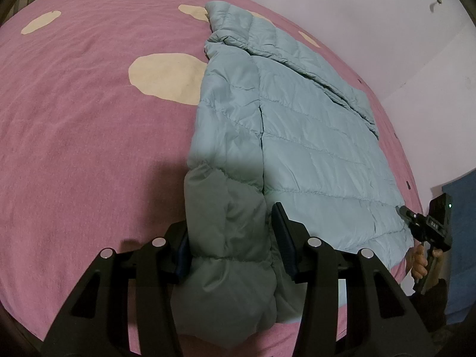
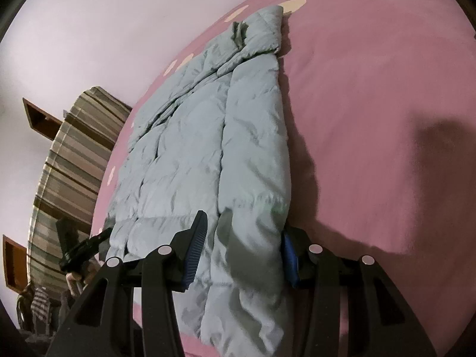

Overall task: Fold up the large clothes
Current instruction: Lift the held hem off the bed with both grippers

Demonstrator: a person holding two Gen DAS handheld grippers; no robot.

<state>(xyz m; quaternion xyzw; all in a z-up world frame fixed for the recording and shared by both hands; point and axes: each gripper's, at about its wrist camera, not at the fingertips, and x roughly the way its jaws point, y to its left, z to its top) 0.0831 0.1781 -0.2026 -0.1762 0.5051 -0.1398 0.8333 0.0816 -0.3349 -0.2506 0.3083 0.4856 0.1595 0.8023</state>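
A pale blue-green puffer jacket (image 1: 303,136) lies on a pink bed sheet (image 1: 74,148), both sides folded in toward the middle. My left gripper (image 1: 232,238) has its fingers wide apart around the jacket's hem corner, the puffy fabric bulging between them. My right gripper (image 2: 241,250) stands the same way at the hem's other corner (image 2: 253,223), fingers spread on either side of the fabric. Each gripper shows small in the other's view, the right one (image 1: 413,220) at the hem edge, the left one (image 2: 89,244) likewise.
The sheet has cream oval spots (image 1: 166,77). A white wall (image 1: 372,15) runs along the far bed edge. A striped curtain (image 2: 68,163) and brown shelves (image 2: 38,119) stand beyond the bed. A blue object (image 1: 461,238) sits at the right.
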